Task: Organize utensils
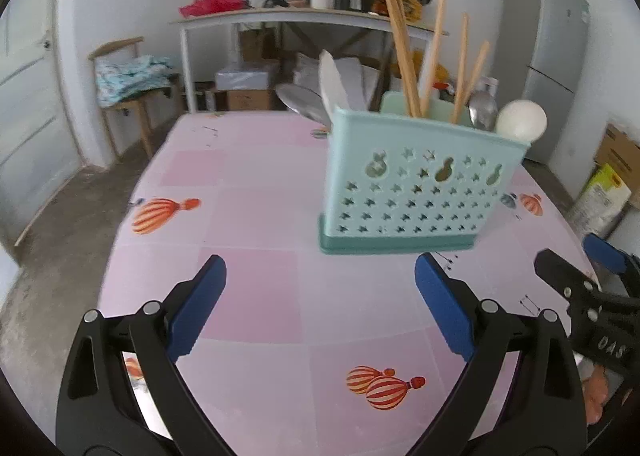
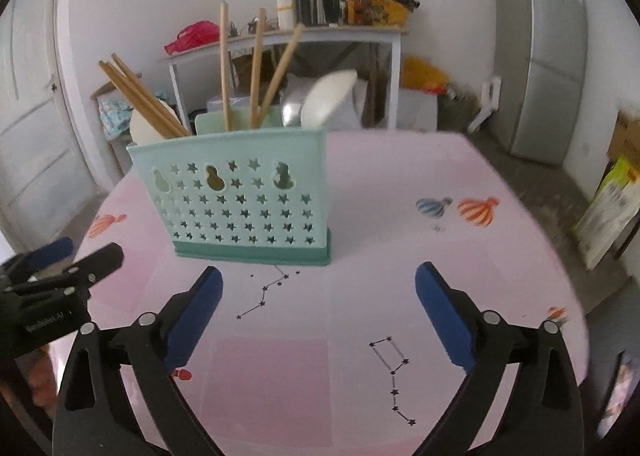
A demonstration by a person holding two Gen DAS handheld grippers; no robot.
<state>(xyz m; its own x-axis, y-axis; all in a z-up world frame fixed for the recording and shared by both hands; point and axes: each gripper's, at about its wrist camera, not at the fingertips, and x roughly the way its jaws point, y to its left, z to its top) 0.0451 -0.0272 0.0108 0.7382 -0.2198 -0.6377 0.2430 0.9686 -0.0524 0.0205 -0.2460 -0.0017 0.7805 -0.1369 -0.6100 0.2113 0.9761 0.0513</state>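
Note:
A teal plastic utensil holder (image 1: pixel 412 184) with star cut-outs stands upright on the pink table (image 1: pixel 256 216); it also shows in the right wrist view (image 2: pixel 244 200). It holds several wooden chopsticks (image 1: pixel 404 52), metal spoons (image 1: pixel 300 100) and white spoons (image 1: pixel 522 120). My left gripper (image 1: pixel 320 296) is open and empty, in front of and left of the holder. My right gripper (image 2: pixel 318 308) is open and empty, in front of the holder, slightly to its right. Each gripper shows at the edge of the other's view.
Behind the table a chair (image 1: pixel 128 76) holds folded cloth. A cluttered white shelf table (image 1: pixel 304 16) stands at the back wall and a grey fridge (image 1: pixel 544 56) at the right. Boxes and bags (image 2: pixel 608 208) lie on the floor at right.

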